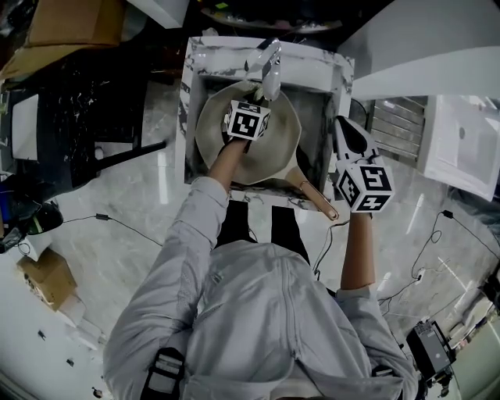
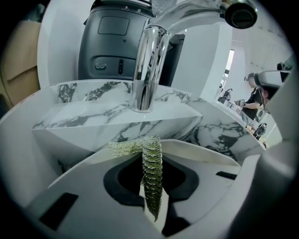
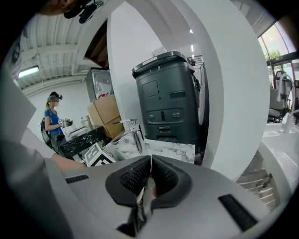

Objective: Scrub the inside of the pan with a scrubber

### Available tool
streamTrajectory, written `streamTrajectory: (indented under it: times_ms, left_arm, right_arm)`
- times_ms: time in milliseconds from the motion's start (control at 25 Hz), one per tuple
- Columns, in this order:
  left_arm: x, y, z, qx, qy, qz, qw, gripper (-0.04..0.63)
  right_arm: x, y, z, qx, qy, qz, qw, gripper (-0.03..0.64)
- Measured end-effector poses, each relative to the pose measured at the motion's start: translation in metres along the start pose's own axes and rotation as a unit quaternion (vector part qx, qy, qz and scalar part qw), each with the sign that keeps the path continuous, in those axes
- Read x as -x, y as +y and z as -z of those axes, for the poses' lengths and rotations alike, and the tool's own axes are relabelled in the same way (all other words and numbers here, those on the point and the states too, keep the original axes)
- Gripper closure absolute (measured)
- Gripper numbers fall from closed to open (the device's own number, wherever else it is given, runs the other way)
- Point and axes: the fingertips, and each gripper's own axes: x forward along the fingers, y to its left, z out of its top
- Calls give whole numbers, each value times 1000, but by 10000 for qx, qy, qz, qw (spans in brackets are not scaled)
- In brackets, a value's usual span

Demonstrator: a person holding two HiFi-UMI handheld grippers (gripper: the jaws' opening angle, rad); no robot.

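A cream pan lies in the marble sink, its wooden handle sticking out over the front right edge. My left gripper hangs over the pan's far side, just before the chrome faucet. In the left gripper view this gripper is shut on a green mesh scrubber, which stands up between the pads and folds over to the left, with the faucet straight ahead. My right gripper is held outside the sink's right wall. Its pads meet with nothing between them.
A dark grey bin stands behind the sink. A ribbed drain rack and a white counter lie to the right. Cardboard boxes and a black table are at the left, cables run across the floor. A person stands far off.
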Motion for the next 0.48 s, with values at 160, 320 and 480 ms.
streamTrajectory:
  times_ms: [160, 320, 480]
  left_arm:
    - [-2, -25, 0, -440, 28, 420, 9981, 522]
    - [1, -54, 0, -792, 22, 1002, 9918, 522]
    - [3, -76, 2, -923, 19, 1503, 9843, 522]
  right_arm:
    - [0, 1, 4, 4, 38, -4, 10000, 581]
    - [2, 1, 3, 131, 65, -12, 9999, 581]
    - [7, 0, 2, 110, 44, 18, 9999, 581]
